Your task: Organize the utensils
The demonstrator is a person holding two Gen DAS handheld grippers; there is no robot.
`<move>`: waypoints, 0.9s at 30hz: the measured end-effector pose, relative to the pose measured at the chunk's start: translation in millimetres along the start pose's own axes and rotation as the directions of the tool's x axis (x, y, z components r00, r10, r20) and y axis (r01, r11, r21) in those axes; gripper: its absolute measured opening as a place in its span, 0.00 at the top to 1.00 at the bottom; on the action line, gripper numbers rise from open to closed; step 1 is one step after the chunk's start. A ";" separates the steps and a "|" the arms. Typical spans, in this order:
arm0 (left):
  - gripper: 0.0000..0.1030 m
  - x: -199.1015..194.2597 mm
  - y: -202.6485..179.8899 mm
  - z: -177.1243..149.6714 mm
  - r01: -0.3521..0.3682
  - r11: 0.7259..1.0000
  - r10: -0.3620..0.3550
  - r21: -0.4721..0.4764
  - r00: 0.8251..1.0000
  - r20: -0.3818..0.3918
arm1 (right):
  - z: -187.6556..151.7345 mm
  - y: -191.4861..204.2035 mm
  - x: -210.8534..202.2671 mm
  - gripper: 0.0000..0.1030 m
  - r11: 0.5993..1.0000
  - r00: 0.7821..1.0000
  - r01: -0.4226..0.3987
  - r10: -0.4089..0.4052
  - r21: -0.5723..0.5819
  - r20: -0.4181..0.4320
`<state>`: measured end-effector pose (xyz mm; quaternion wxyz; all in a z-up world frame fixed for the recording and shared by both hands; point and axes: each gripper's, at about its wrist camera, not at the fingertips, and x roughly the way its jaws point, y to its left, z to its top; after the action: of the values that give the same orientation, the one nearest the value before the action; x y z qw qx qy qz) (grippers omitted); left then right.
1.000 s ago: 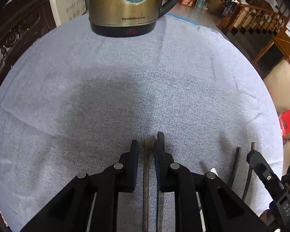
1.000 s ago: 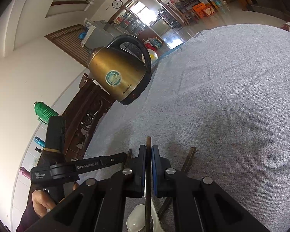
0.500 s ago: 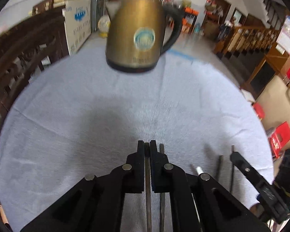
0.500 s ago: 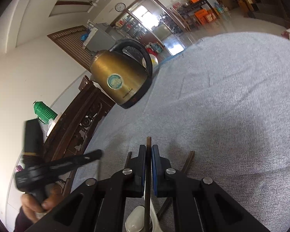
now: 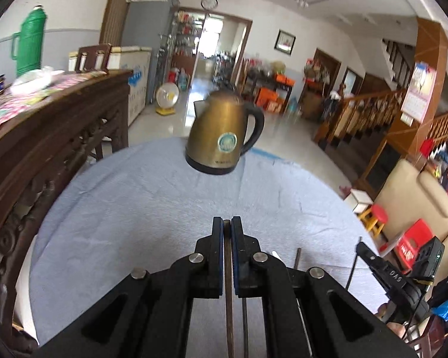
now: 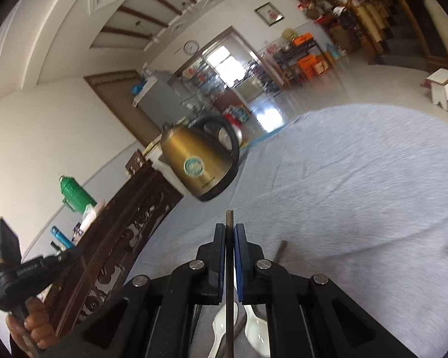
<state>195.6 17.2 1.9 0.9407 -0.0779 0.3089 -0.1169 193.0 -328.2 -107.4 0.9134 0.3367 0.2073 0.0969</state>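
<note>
Since the earlier frames both our grippers have risen off the grey cloth [image 5: 134,214], so the room now fills the upper half of each view.

From the left wrist, our left gripper [image 5: 227,223] is pinching a dark chopstick [image 5: 229,313] between its blue pads, lifted clear of the cloth. Another chopstick [image 5: 297,258] lies near the cloth's near edge, just to the right. The brass kettle [image 5: 224,137] stands at the far edge. Our right gripper's body [image 5: 394,277] shows at the right edge.

From the right wrist, our right gripper [image 6: 230,228] is clamped on a second dark chopstick [image 6: 230,217], its tip poking past the fingertips. Below it lie two white spoons [image 6: 255,331] near the cloth's near edge, with one more chopstick [image 6: 280,250] beside them.
</note>
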 end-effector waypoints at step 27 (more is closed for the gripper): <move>0.96 -196.5 -14.2 -17.5 0.009 1.000 -0.012 0.011 0.950 0.312 | 0.4 132.1 -213.6 0.94 0.970 0.878 0.125 -0.011 -0.208 0.479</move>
<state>29.0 55.0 101.6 0.9774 -0.0928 0.1554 -0.1095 -3.0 -296.4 46.4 0.9721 0.2334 -0.0234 0.0029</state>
